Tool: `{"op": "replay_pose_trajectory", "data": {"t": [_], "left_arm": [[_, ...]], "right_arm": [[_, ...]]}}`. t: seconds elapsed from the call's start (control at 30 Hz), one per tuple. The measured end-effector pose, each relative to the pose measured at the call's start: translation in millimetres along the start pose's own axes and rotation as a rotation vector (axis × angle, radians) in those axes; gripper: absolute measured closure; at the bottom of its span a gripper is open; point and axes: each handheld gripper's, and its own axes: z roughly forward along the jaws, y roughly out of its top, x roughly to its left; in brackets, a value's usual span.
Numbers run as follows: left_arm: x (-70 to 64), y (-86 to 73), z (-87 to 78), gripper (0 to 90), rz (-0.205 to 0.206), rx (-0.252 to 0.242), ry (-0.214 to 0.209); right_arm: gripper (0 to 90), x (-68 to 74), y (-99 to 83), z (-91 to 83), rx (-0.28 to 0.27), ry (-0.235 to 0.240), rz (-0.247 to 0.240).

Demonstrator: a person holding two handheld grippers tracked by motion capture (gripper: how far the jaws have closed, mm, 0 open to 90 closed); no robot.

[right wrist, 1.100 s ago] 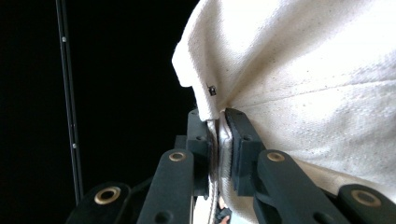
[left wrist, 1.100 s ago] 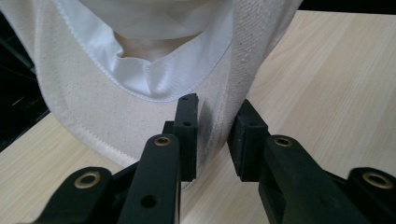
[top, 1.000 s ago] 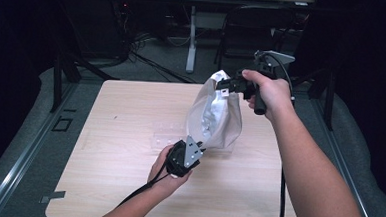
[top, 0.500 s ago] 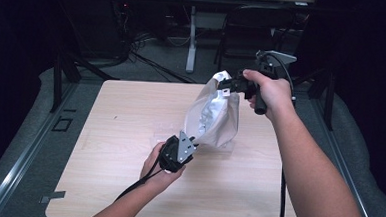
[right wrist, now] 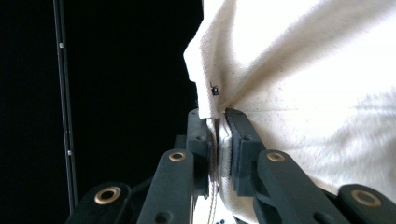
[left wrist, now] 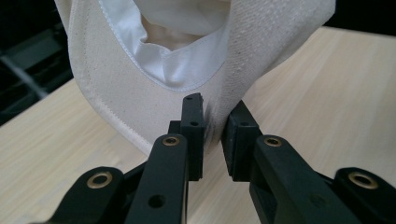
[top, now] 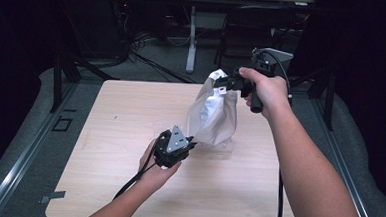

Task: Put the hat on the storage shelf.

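Observation:
A cream-white cloth bag point(top: 213, 114) with a shiny white lining hangs above the wooden table point(top: 114, 134). My right gripper point(top: 221, 84) holds its top corner up in the air, jaws shut on the hem point(right wrist: 208, 100); in the right gripper view the gripper point(right wrist: 218, 135) pinches the cloth point(right wrist: 327, 93) and a small dark snap shows above it. My left gripper point(top: 192, 141) is low at the bag's bottom left. In the left gripper view this gripper point(left wrist: 215, 128) is shut on a fold of the outer fabric point(left wrist: 140, 107), just under the lining's stitched edge.
The bag's lower right part rests on the table near a clear plastic piece point(top: 226, 146). Behind the table stand a white desk leg point(top: 191, 38), a dark chair point(top: 245, 31) and floor cables point(top: 134, 50). A metal rail point(top: 23, 154) runs along the left.
My left gripper has slid a little left and up along the bag's bottom, drawing that corner with it. The right gripper keeps the top corner in the same place.

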Motion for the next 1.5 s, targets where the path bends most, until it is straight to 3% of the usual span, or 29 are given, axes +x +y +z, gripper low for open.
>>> {"op": "replay_pose_trajectory", "data": {"t": [0.17,0.3,0.5,0.6,0.73,1.23,1.37,1.5], "left_arm": [[10.1,-1.8,0.3,82.5,-0.013,-0.042,-0.061],[25.0,-6.4,-0.5,82.7,-0.062,-0.083,-0.127],[41.1,-10.7,-0.5,82.7,-0.13,-0.108,-0.173],[44.8,-12.4,0.2,82.7,-0.141,-0.116,-0.192],[44.7,-17.3,2.5,82.9,-0.145,-0.125,-0.194],[44.5,-40.7,2.3,83.3,-0.225,-0.192,-0.183],[40.5,-49.4,1.2,83.9,-0.234,-0.229,-0.141],[39.6,-55.3,0.3,84.0,-0.25,-0.255,-0.13]], "right_arm": [[81.1,1.9,-0.1,5.0,0.0,0.008,-0.008],[81.1,2.0,0.4,7.3,-0.007,0.016,-0.013],[81.1,0.8,1.6,9.9,-0.01,0.016,-0.015],[81.1,0.2,2.3,12.0,-0.01,0.022,-0.018],[81.1,-0.1,2.4,16.3,-0.004,0.019,-0.019],[81.1,7.9,-0.7,44.9,0.031,0.016,-0.049],[81.0,11.9,-3.2,55.6,0.055,0.008,-0.063],[81.0,15.7,-5.4,63.4,0.07,0.005,-0.076]]}}
